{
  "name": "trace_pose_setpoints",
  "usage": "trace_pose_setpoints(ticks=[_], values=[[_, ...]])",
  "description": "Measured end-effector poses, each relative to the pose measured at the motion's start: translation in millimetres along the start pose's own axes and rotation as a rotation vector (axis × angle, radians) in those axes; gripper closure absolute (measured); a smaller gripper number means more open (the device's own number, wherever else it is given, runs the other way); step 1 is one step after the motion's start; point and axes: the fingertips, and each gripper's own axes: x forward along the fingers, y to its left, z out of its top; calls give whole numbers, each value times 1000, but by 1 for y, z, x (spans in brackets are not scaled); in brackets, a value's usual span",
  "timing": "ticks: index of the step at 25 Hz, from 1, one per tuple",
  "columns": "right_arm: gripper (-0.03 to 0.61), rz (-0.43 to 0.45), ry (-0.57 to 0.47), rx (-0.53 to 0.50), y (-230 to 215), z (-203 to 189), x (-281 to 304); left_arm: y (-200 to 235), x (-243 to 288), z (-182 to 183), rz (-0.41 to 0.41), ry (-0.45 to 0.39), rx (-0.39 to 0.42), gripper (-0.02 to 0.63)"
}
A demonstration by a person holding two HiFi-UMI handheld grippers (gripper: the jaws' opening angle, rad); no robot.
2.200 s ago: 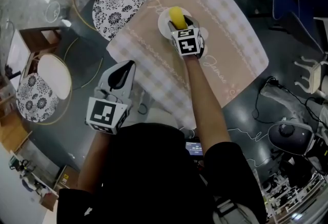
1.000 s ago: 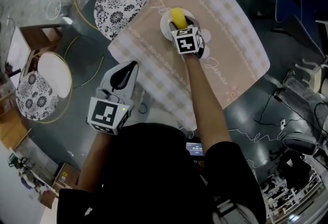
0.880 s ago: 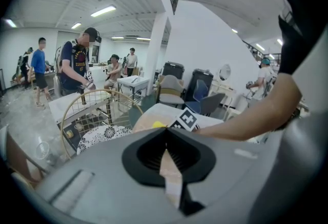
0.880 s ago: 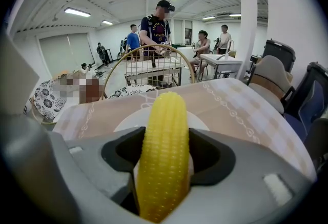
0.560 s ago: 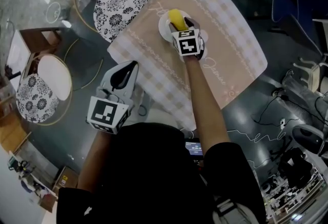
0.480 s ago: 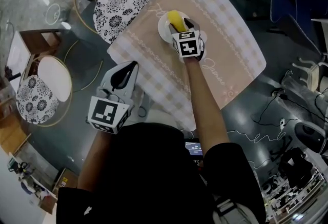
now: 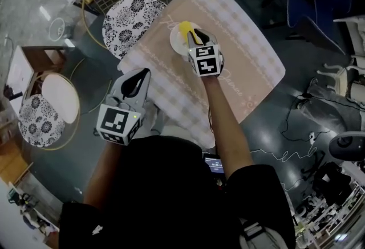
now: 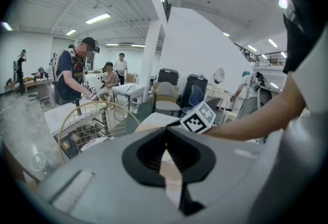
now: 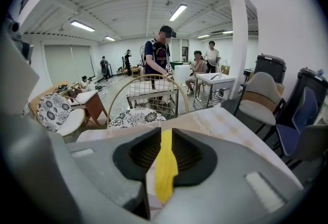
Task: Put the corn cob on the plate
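The yellow corn cob (image 7: 185, 29) lies on the small white plate (image 7: 174, 43), which sits on the beige checked tablecloth (image 7: 251, 54). My right gripper (image 7: 193, 37) hangs just above and behind the cob. Its jaws have just been closing and stand nearly together, with nothing held between them. In the right gripper view the cob (image 9: 165, 166) shows as a yellow strip through the narrow gap of the right gripper (image 9: 163, 133). My left gripper (image 7: 141, 73) hovers off the table's near-left corner, empty. In its own view the left gripper (image 8: 164, 130) has its tips meeting.
A gold wire chair with a floral cushion (image 7: 128, 17) stands left of the table. Another floral cushion (image 7: 33, 119) is further left. Cables (image 7: 296, 128) trail over the dark floor on the right. Several people (image 9: 159, 56) stand in the room beyond.
My right gripper has lifted off the plate and its jaws have drawn together, leaving the corn cob lying on the plate. The left gripper has risen slightly.
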Motion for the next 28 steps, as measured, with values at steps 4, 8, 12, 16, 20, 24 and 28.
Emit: trace_pose_setpoints(ticks=[4, 8, 12, 16, 20, 24, 28], values=[[532, -4, -49, -7, 10, 14, -24, -2, -3, 7, 4, -16, -2, 611], [546, -15, -105, -16, 16, 32, -48, -12, -2, 11, -33, -33, 33, 611], [561, -19, -177, -18, 27, 51, -79, -13, -1, 17, -47, -36, 89, 611], [574, -26, -240, -40, 39, 64, -114, -13, 0, 25, -37, -56, 73, 611], [575, -30, -318, -61, 48, 82, -138, -14, 8, 30, -34, -73, 71, 611], [575, -14, -384, -74, 60, 96, -159, -16, 13, 32, -25, -87, 75, 611], [575, -6, -419, -100, 72, 103, -178, -15, 13, 40, -8, -119, 70, 611]])
